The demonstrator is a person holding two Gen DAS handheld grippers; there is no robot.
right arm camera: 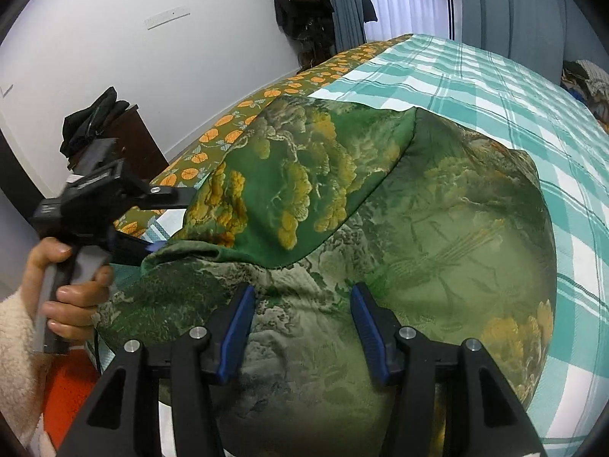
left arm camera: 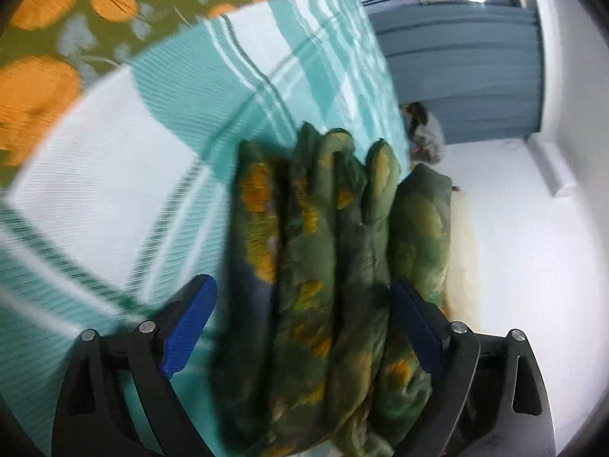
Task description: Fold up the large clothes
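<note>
A large green garment with yellow tree patterns [right arm camera: 380, 209] lies bunched on the bed's teal-and-white checked sheet [right arm camera: 514, 87]. In the left wrist view a thick bunch of its folds [left arm camera: 323, 266] stands between the blue pads of my left gripper [left arm camera: 300, 323], whose jaws are wide apart; the view is blurred. In the right wrist view my left gripper [right arm camera: 152, 245] is at the garment's left edge, with the cloth edge at its fingertips. My right gripper [right arm camera: 302, 327] is open and empty just above the garment's near part.
An olive cover with orange prints [right arm camera: 243, 122] runs along the bed's far side. A dark cabinet with black clothes on it [right arm camera: 114, 129] stands by the white wall. Clothes hang at the curtains [right arm camera: 312, 7]. A clothes pile [right arm camera: 586, 80] lies at the right.
</note>
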